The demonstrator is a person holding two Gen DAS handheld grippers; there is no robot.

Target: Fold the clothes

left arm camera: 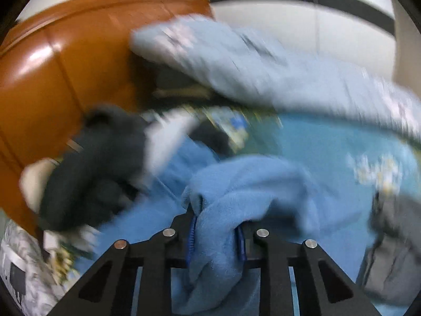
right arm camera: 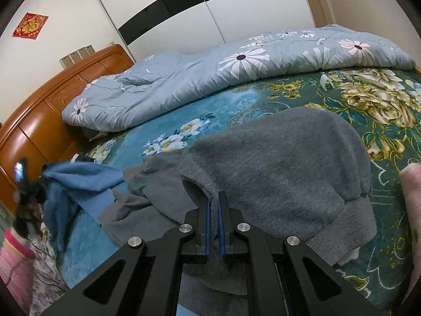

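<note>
My left gripper (left arm camera: 217,226) is shut on a bunched fold of a blue fleece garment (left arm camera: 250,184), held above the bed; the view is motion-blurred. The same blue garment (right arm camera: 79,176) shows at the left of the right wrist view, lifted by the left gripper (right arm camera: 27,184). My right gripper (right arm camera: 214,208) is shut on the edge of a grey fleece garment (right arm camera: 276,163) that lies spread on the bed. A strip of the grey garment (left arm camera: 389,250) shows at the right of the left wrist view.
The bed has a teal floral sheet (right arm camera: 368,100). A light blue flowered duvet (right arm camera: 236,71) is heaped along the far side. A brown wooden headboard (right arm camera: 39,121) stands at the left. A dark blurred garment (left arm camera: 100,163) lies by the headboard. A white wardrobe (right arm camera: 210,8) is behind.
</note>
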